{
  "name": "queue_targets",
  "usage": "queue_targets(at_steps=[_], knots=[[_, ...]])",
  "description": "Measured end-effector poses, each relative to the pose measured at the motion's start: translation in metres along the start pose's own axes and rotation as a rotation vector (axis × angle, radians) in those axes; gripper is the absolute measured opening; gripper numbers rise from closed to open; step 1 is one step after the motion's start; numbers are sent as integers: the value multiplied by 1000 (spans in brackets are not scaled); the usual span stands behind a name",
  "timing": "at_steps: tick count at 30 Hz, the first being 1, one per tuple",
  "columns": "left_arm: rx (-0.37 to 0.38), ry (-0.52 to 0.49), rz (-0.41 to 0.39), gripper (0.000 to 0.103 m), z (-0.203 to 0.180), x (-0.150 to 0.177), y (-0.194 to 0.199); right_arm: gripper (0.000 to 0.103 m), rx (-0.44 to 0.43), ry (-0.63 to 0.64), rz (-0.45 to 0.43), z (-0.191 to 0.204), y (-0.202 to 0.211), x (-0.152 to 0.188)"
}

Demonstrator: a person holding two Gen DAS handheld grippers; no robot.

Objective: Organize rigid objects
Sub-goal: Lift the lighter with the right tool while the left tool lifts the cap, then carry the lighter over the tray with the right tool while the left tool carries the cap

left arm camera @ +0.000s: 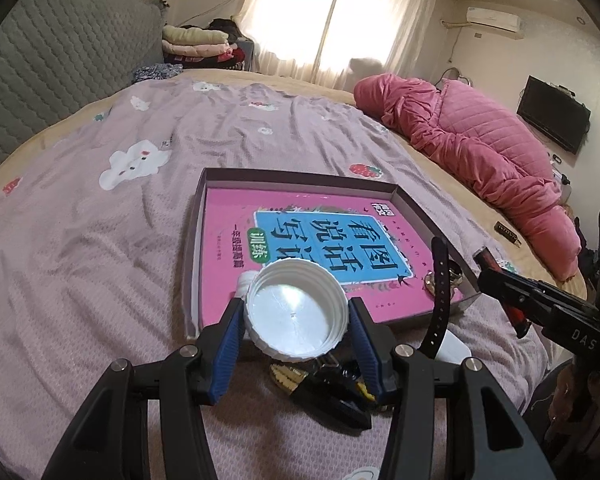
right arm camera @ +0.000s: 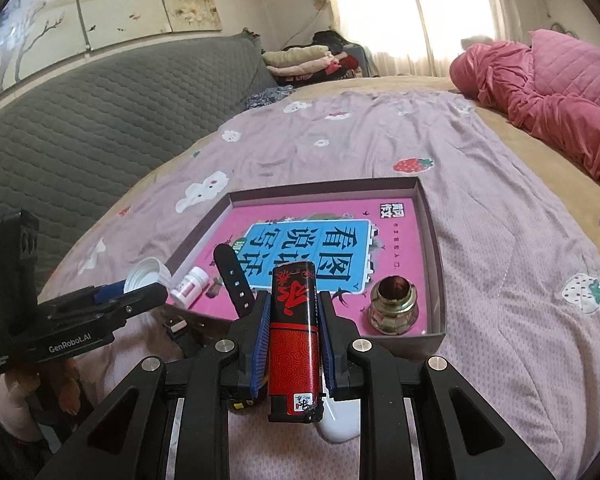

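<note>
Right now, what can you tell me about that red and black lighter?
The lighter is a slim stick shape that looks like glossy plastic. Its body is black at the far end, with red markings, and red with swirly patterns nearer the camera, then a black end piece with a small white sticker. It lies lengthwise between the right gripper's blue ribbed pads, which are shut on its sides. It is held in the air above the near edge of the shallow box, not resting on anything.

A wide bed (right arm camera: pixel 480 240) under a mauve cloud-and-strawberry printed sheet (left arm camera: pixel 100 240) carries a shallow grey cardboard tray (right arm camera: pixel 430 216), a rumpled pink quilt (left arm camera: pixel 480 148) and folded clothes (left arm camera: pixel 196 40).
</note>
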State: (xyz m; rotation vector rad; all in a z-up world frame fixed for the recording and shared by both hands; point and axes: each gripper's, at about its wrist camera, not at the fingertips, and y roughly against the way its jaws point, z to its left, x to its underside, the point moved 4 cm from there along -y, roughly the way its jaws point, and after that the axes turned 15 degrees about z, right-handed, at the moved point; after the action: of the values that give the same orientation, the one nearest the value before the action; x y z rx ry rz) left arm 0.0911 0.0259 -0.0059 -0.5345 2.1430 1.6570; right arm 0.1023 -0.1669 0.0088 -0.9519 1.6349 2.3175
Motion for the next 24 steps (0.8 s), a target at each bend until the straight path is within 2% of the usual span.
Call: queue_targets(at_steps=[24], knots=[[10, -17, 1, 52, -4, -23, -23, 23, -9, 3, -1, -12, -20, -31]])
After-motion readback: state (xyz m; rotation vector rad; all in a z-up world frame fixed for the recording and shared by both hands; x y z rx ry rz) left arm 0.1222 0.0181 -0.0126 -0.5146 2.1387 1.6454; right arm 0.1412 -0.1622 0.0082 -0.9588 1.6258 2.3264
